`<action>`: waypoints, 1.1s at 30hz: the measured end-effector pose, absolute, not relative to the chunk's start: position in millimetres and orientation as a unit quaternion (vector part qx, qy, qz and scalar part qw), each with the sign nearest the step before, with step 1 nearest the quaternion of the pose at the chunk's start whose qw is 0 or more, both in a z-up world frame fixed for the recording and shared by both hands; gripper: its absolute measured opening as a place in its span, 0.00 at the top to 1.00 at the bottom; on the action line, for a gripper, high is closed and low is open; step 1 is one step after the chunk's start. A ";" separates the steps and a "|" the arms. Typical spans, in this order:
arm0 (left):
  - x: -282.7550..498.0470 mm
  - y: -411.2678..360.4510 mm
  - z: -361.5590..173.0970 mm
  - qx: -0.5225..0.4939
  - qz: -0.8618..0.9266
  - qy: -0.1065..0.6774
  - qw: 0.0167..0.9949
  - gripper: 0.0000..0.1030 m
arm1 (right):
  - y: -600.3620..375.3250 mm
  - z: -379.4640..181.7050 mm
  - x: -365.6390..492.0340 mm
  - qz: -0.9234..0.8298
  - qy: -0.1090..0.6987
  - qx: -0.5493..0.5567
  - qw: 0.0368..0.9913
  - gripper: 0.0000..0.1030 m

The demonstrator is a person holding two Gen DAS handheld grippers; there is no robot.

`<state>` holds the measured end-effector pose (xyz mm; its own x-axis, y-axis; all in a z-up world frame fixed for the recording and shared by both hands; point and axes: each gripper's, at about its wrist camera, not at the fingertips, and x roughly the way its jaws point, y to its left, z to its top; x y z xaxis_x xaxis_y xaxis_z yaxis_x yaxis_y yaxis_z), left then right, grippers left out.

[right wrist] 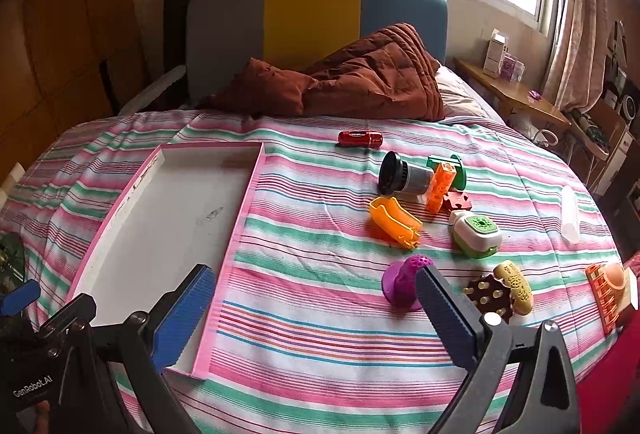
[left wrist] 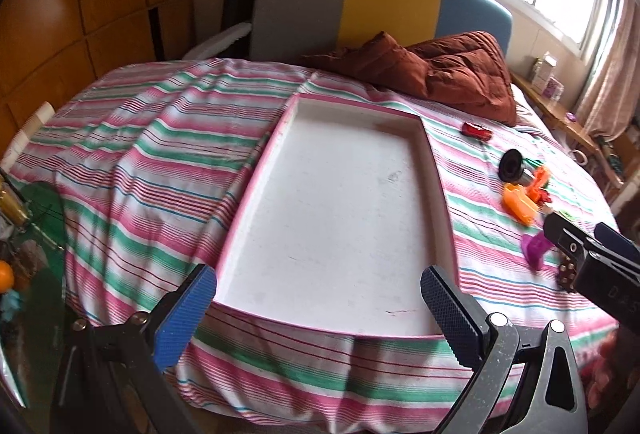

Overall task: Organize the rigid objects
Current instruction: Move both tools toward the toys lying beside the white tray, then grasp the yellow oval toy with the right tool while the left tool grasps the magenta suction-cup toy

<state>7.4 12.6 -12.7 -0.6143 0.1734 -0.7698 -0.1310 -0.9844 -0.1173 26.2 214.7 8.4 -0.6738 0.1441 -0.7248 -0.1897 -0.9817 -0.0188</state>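
Tray (left wrist: 336, 209) ahead of spread jaws — toys (right wrist: 436, 189) beside.

A pink tray (right wrist: 244, 218) with a white inside lies flat at the left. Toys lie scattered to its right: red flashlight (right wrist: 360, 138), orange mold (right wrist: 395, 221), purple cup (right wrist: 404, 282).

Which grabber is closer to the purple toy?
Right. The right gripper is open with one finger just beside the purple toy. The left gripper is open over the white tray, farther away.
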 end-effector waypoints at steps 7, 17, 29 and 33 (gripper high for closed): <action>21.5 39.5 -18.8 -0.433 0.893 0.004 0.122 0.00 | 266.7 2.7 34.5 0.902 0.048 -0.418 0.092 0.17; 43.1 71.9 -25.5 -0.434 0.882 0.038 0.180 0.00 | 394.9 -16.4 61.3 0.879 0.159 -0.431 0.128 0.31; 58.4 109.2 -29.3 -0.458 0.854 0.034 0.245 0.00 | 468.5 -47.8 37.4 0.846 0.132 -0.500 0.131 0.42; 60.5 117.1 -29.4 -0.461 0.846 0.039 0.264 0.00 | 474.5 -68.4 32.3 0.834 0.160 -0.520 0.092 0.48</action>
